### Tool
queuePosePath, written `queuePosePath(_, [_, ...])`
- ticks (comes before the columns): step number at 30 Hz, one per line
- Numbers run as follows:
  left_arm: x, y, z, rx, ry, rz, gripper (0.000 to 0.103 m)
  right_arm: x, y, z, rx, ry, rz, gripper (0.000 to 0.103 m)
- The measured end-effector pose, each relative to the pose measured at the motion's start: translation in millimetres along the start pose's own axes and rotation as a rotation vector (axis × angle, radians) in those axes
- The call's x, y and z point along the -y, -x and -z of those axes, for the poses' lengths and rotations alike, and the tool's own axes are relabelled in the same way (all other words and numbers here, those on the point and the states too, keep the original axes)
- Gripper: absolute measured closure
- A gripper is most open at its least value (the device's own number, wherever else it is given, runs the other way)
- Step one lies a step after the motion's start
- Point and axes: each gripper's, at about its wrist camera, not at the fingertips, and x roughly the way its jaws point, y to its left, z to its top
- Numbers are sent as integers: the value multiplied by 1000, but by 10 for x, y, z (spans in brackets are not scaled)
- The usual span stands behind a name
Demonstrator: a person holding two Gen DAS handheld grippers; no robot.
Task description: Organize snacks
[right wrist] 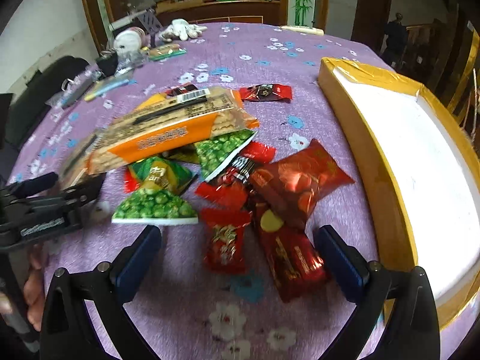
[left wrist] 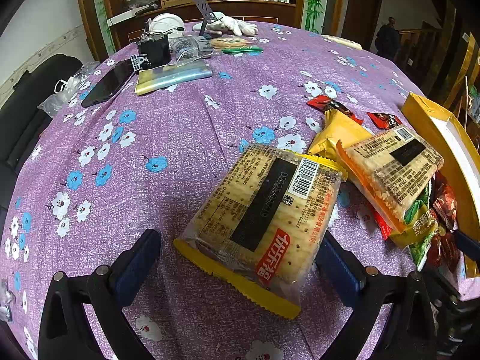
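Jaws wide apart on both: left gripper (left wrist: 237,258) straddles a yellow-edged cracker pack (left wrist: 261,225), right gripper (right wrist: 238,258) straddles red candy packets (right wrist: 288,258), gold box (right wrist: 375,162) at 2 o'clock.

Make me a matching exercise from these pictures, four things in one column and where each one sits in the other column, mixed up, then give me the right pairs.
Things:
1. yellow-edged cracker pack
2. orange-edged cracker pack
3. yellow box
4. black phone

Places:
A. at the table's right side, open, white inside
B. far left on the purple cloth, beside a black jar
C. resting on top of the snack pile
D. flat on the cloth between the open jaws of the left gripper

Pairs: 1-D, 2-C, 3-A, 4-B
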Motion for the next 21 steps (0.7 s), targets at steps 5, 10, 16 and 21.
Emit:
queuePosePath(5, [1,0,0,-1,2,0,0,25,177,28,35,5,-66,0])
queuePosePath(10, [2,-1,1,-1,2,0,0,-55,252,32,70,31,-109,0])
queuePosePath(16, [2,-1,1,-2,4,0,0,37,268,-13,81,-49,-205,0])
queuePosePath(21, [6,-1,-4,-2,3,2,0,65,285,-49,100,-63,-219,3])
